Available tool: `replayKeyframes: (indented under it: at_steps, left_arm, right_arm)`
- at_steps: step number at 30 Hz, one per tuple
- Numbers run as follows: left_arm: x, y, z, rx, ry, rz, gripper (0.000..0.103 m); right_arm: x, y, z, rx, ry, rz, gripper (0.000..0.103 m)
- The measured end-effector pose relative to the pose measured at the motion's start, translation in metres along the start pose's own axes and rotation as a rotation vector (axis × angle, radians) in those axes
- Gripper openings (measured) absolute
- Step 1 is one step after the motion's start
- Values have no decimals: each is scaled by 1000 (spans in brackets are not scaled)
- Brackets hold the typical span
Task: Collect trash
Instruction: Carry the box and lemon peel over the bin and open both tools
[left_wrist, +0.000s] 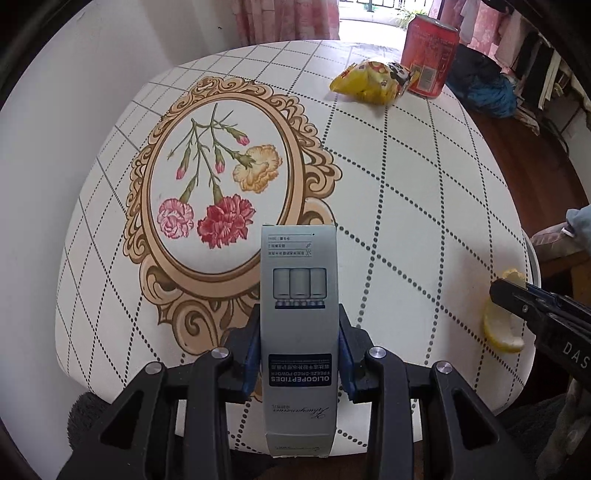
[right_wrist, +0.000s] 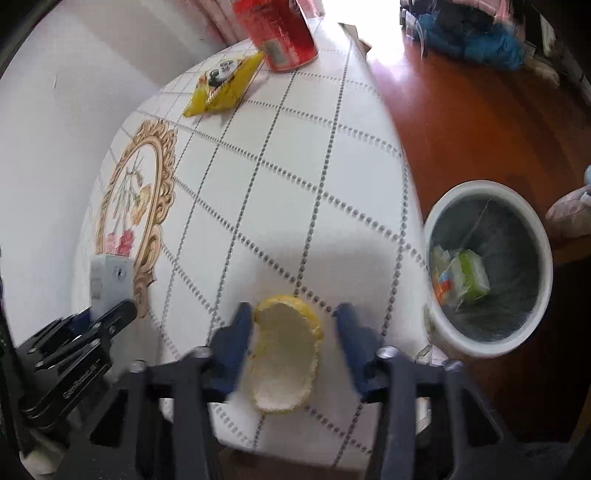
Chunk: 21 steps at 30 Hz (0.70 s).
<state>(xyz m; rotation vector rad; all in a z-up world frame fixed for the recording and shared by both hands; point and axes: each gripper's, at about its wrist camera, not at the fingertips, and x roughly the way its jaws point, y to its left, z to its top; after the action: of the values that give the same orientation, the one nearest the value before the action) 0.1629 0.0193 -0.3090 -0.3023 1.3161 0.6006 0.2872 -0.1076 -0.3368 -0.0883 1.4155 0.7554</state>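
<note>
My left gripper (left_wrist: 300, 328) is shut on a grey cardboard box (left_wrist: 298, 295) and holds it just above the table's near edge; the box also shows in the right wrist view (right_wrist: 110, 280). My right gripper (right_wrist: 293, 317) is open, its blue fingers on either side of a yellow citrus peel (right_wrist: 284, 350) that lies on the table; the peel also shows in the left wrist view (left_wrist: 500, 328). A yellow snack wrapper (left_wrist: 373, 79) (right_wrist: 225, 86) and a red soda can (left_wrist: 430, 55) (right_wrist: 280, 33) sit at the far end.
The table (right_wrist: 314, 184) has a white checked cloth with a flower medallion (left_wrist: 221, 184). A white trash bin (right_wrist: 491, 266) with some trash inside stands on the wooden floor right of the table. A white wall runs along the left side.
</note>
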Motion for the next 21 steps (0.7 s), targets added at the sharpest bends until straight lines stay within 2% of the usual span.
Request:
replayKeyframes:
  at_steps: [6, 11, 16, 21]
  left_arm:
    - [-15, -10, 3, 30, -35, -24, 31]
    - [-47, -44, 24, 74, -96, -99, 31]
    - [-78, -99, 53, 140, -148, -202, 31]
    - [-91, -172, 84, 231, -161, -305, 31]
  right_arm:
    - [-13, -1, -3, 36, -52, 24, 26]
    - [-54, -22, 9, 113, -130, 47, 25]
    - [-111, -62, 20, 169, -221, 22, 26]
    - [-155, -120, 31, 223, -284, -74, 25]
